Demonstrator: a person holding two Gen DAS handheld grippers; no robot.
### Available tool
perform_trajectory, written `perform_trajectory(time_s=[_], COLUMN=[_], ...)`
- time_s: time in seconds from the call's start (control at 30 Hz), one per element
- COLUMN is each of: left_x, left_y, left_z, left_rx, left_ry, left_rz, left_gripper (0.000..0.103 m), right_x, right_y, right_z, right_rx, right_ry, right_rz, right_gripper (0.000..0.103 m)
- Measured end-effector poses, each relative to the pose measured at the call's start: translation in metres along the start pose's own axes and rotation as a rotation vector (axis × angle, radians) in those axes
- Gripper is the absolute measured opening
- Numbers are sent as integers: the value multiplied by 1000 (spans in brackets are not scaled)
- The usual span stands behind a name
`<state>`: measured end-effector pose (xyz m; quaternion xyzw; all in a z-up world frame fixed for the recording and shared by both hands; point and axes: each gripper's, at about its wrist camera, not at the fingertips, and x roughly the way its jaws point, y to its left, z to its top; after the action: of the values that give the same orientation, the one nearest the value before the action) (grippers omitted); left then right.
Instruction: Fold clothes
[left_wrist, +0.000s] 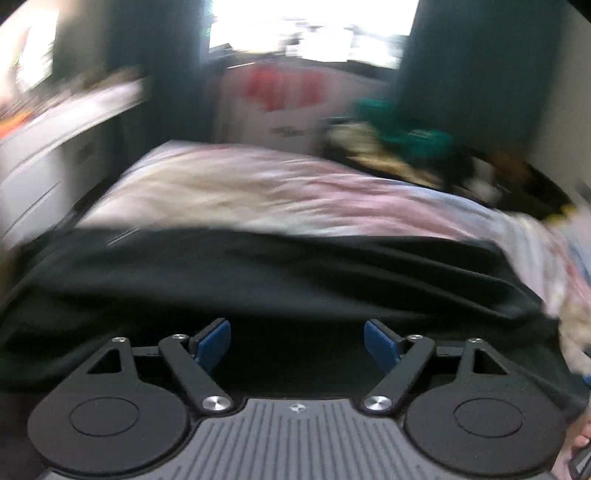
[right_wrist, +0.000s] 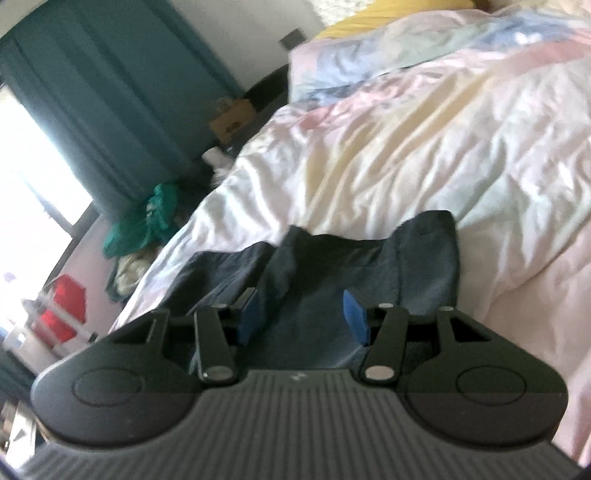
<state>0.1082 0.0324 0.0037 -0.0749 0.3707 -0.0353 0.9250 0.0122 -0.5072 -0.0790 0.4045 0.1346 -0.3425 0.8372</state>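
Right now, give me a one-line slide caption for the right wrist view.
Open right gripper poised over a dark garment lying rumpled on the pastel duvet.

I see one dark garment (left_wrist: 258, 280) spread wide across the near edge of the bed (left_wrist: 258, 192); it looks black from my left camera; from my right camera it (right_wrist: 332, 269) reads dark navy, rumpled, with two corners peaking upward.
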Motion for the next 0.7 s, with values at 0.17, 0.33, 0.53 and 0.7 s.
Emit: perform_trajectory(time_s=[0.17, 0.33, 0.53, 0.7], left_x=[-53, -88, -88, -68], left_y=[130, 218, 275, 286], left_z=[-33, -68, -100, -107], left_rx=[-429, -756, -958, -974], left_ry=[97, 140, 182, 119], left_rz=[31, 4, 58, -11], left_gripper=[86, 87, 87, 85], right_x=[-16, -28, -29, -19], right_y=[11, 7, -16, -57], right_z=[11, 23, 41, 50], right_rx=[-62, -107, -63, 92], right_ry=[54, 121, 86, 84], right_rz=[64, 129, 41, -88], right_gripper=[54, 54, 54, 58])
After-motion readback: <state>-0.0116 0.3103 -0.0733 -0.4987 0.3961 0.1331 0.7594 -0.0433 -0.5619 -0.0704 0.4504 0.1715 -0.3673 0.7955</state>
